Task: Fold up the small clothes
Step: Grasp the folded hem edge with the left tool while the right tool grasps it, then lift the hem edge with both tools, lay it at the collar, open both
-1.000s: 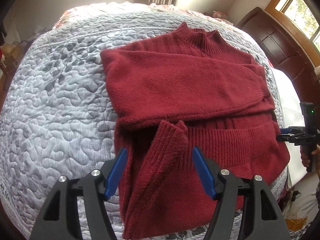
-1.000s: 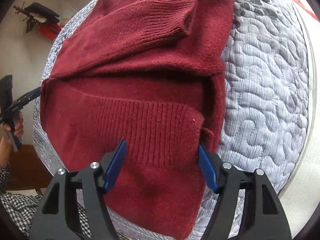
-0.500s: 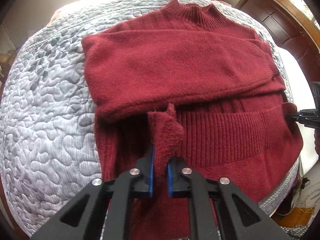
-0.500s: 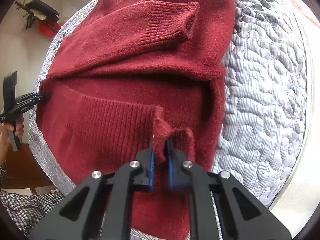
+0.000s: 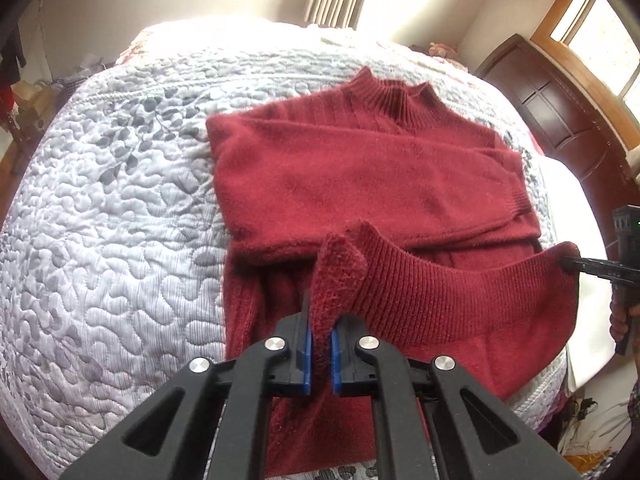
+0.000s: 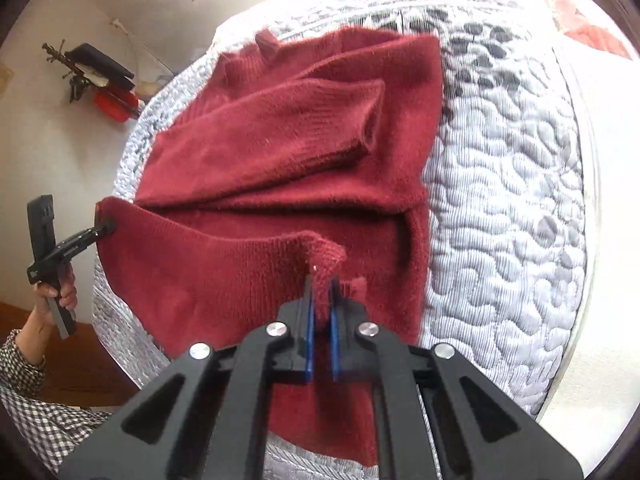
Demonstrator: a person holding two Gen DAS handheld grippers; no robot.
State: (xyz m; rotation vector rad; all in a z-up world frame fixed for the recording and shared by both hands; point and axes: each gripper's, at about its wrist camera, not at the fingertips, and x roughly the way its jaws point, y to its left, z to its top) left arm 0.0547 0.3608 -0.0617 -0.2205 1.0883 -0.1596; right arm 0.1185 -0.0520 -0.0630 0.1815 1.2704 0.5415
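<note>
A dark red knit sweater (image 5: pixel 360 176) lies flat on the quilted bed, its sleeves folded across the chest and its collar at the far side. My left gripper (image 5: pixel 320 320) is shut on the left corner of the ribbed hem (image 5: pixel 460 292) and holds it raised off the bed. At the right edge of the left wrist view, my right gripper (image 5: pixel 572 262) pinches the other hem corner. In the right wrist view the sweater (image 6: pixel 288 140) fills the middle, with my right gripper (image 6: pixel 322 296) shut on its hem corner. The left gripper (image 6: pixel 106 227) grips the far corner there.
The grey-white quilt (image 5: pixel 120 220) covers the bed, with bare quilt (image 6: pixel 500 200) beside the sweater. A dark wooden cabinet (image 5: pixel 560 112) stands at the right under a window. A hand (image 6: pixel 56 292) and a checked sleeve (image 6: pixel 40 420) show lower left. Red and black items (image 6: pixel 108 92) sit by the wall.
Both grippers went from open over the hem to shut on its two corners. The hem has since risen off the bed and stretches between them.
</note>
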